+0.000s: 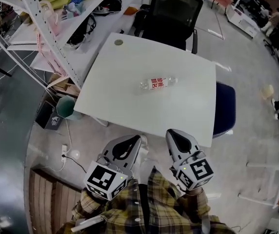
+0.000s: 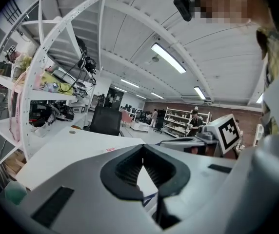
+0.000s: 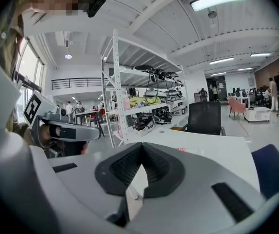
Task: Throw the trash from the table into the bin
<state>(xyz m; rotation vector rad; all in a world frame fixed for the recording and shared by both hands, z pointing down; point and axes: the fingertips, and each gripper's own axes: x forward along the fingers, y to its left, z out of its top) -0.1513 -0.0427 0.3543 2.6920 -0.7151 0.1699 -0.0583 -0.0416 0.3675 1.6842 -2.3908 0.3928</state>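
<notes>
Left gripper (image 1: pixel 135 140) and right gripper (image 1: pixel 172 134) fully closed, holding nothing. At 12 o'clock from both, lying sideways near centre of white rectangular table (image 1: pixel 129 91): clear plastic bottle with red label (image 1: pixel 158 83). Likely to roll off if nudged by unopened jaws.

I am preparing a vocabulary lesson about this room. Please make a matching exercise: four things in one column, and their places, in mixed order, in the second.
1. plastic bottle
2. green bin
3. black chair
4. blue seat

A. at the right edge of the table
B. beyond the table's far edge
C. lying on its side on the table
D. on the floor by the table's left edge

Pairs: 1-C, 2-D, 3-B, 4-A
</notes>
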